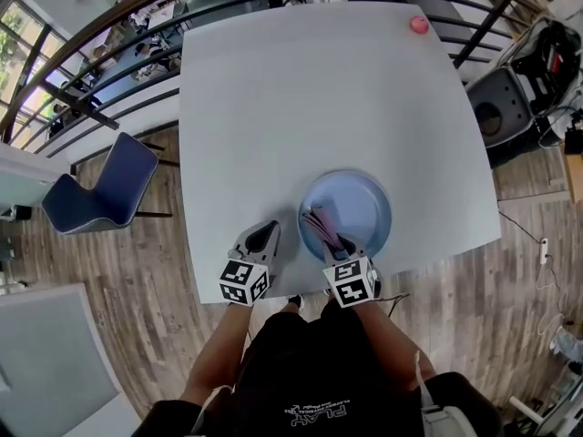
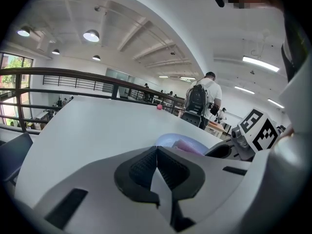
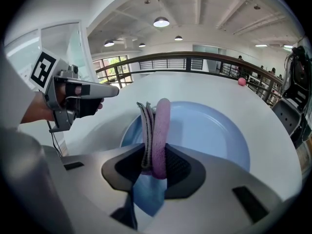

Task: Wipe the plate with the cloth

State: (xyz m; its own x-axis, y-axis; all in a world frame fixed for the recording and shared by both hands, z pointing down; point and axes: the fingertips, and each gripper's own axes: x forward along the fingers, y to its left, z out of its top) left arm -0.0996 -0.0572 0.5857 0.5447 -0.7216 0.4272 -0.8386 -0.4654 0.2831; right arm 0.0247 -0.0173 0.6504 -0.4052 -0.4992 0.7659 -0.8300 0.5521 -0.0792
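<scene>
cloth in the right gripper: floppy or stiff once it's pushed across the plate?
Probably soft but not limp: the cloth, folded in layers, juts out of the right gripper without drooping. Its free layers splay at the tip, so they may bend and spread on the plate.

Pale blue plate (image 1: 364, 200), pink cloth (image 3: 160, 126) (grey-striped folds)

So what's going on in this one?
A person stands at a white table with a gripper in each hand. The right gripper is shut on a folded cloth, held over the near left part of a blue plate; I can't tell whether the cloth touches it. The left gripper is shut and empty, beside the plate near the table's edge. A pink ball sits at the far corner.
</scene>
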